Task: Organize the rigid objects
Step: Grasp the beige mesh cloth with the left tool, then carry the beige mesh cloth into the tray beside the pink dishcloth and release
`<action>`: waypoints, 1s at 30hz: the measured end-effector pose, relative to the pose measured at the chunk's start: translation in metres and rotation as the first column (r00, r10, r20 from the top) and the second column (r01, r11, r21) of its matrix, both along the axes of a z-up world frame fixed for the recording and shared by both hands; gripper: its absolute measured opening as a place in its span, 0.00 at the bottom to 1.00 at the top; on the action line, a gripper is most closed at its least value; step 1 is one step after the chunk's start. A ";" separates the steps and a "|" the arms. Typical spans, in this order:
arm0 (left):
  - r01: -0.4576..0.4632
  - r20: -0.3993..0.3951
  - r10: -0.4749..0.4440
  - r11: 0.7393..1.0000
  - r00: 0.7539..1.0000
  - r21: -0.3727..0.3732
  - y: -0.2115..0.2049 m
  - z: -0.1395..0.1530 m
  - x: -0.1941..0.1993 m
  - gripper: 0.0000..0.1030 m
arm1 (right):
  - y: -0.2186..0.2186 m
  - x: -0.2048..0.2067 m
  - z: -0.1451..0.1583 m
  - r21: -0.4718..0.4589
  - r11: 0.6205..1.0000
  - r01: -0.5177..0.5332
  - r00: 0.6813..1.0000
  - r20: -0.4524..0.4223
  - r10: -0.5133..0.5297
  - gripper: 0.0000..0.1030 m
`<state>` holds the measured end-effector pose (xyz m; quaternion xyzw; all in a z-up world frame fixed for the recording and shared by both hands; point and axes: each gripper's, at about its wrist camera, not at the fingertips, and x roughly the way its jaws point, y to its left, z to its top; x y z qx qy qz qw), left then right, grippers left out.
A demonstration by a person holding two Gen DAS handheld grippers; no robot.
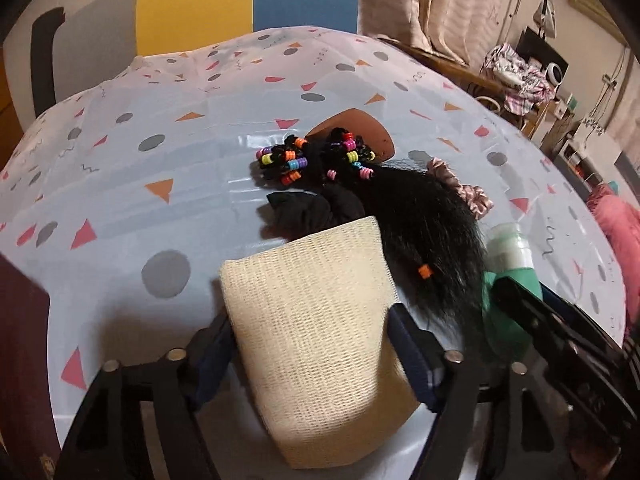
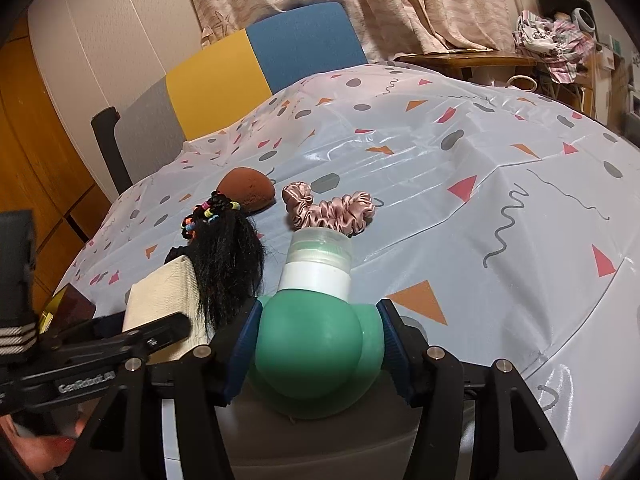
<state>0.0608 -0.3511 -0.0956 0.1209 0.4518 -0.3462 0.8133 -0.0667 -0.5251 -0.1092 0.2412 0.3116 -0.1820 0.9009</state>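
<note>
Left wrist view: your left gripper [image 1: 310, 340] straddles a cream woven pouch [image 1: 316, 344] lying on the patterned tablecloth [image 1: 120, 160]. Its jaws stand either side of the pouch, the blue pads at or very near the fabric edges; whether they press on it you cannot tell from this angle. Just beyond the pouch lies a black hairpiece [image 1: 416, 220] strung with coloured beads, overlapping a black fabric scrunchie [image 1: 316, 208]. Behind the beads sits a brown rounded sponge [image 1: 360, 124], and to the right a pink satin scrunchie [image 1: 460, 188].

Right wrist view: your right gripper [image 2: 316, 352] is closed partway on a green squeeze bottle [image 2: 316, 352], both blue pads pressed against its rounded body. The bottle's white neck and clear cap point away from you, toward the pink satin scrunchie. To the left you see the pouch, the hairpiece draped beside it, and the left gripper's black finger resting near the pouch. A chair with yellow and blue panels [image 2: 256, 56] stands behind the table.
</note>
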 end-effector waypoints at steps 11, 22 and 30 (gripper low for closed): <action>-0.040 -0.056 0.034 0.994 0.998 -0.103 0.039 0.004 -0.009 0.48 | 0.001 0.001 0.000 -0.010 1.000 0.002 1.000 -0.009 -0.002 0.57; -0.094 -0.113 0.074 0.977 0.991 -0.190 0.080 0.017 -0.024 0.48 | 0.003 0.003 0.000 -0.031 1.000 0.003 1.000 -0.025 -0.004 0.57; -0.077 -0.095 0.058 0.972 0.994 -0.221 0.103 0.033 -0.039 0.48 | 0.005 0.004 0.000 -0.046 0.999 0.005 0.999 -0.037 -0.007 0.57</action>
